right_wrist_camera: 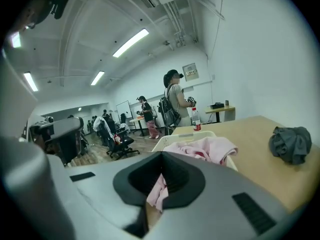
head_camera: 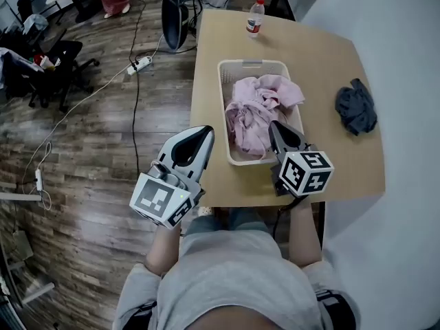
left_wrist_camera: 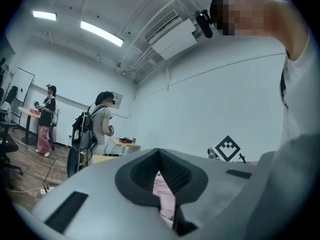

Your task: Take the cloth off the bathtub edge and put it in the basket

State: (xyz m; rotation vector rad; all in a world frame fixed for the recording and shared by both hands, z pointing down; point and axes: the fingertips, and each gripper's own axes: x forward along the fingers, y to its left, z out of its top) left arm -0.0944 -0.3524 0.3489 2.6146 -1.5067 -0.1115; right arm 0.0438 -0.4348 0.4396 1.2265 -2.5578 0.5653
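Observation:
A pink cloth (head_camera: pixel 258 108) lies bunched in a white basket (head_camera: pixel 223 102) on a wooden table (head_camera: pixel 330 60). A dark grey cloth (head_camera: pixel 356 106) lies crumpled on the table to the right of the basket. My right gripper (head_camera: pixel 273 126) hovers over the basket's near right corner, jaws shut. In the right gripper view the gripper (right_wrist_camera: pixel 161 156) points at the pink cloth (right_wrist_camera: pixel 205 148), which also shows through the slot behind the pads. My left gripper (head_camera: pixel 206 132) is left of the basket at the table's edge, shut and empty. It (left_wrist_camera: pixel 159 153) aims towards the basket.
A water bottle (head_camera: pixel 255 18) stands at the table's far end. Left of the table is wooden floor with a power strip (head_camera: pixel 139 64), cables and office chairs (head_camera: pixel 58 64). A white wall runs along the right. Several people stand further back (right_wrist_camera: pixel 175 101).

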